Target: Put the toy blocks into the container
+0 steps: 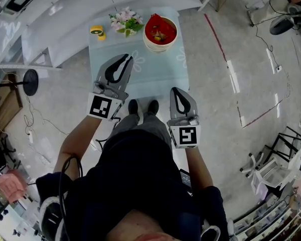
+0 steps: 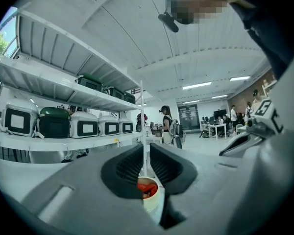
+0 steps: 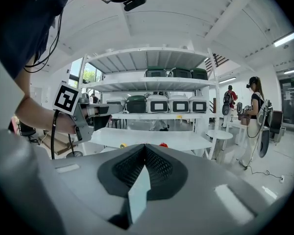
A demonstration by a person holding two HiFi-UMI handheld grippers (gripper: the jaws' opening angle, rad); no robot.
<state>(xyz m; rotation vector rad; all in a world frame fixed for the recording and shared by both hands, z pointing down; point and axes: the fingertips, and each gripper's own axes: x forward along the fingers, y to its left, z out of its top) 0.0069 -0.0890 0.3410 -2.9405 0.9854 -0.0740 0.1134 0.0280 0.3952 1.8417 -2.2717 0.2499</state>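
Both sets of jaws, on my left gripper [image 1: 126,58] and right gripper [image 1: 174,91], are clenched empty, and the toy blocks [image 1: 160,34] already sit in the white container [image 1: 149,43] just beyond the left jaws; they look light, rigid and best pinched across flat faces.

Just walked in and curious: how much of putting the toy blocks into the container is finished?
Mostly done, it seems. The container on the table already holds colourful pieces. Nothing is in hand: the left tool and right tool are both shut and empty. Possibly left: a small yellow piece beside the flowers; I can't tell whether it is a block.
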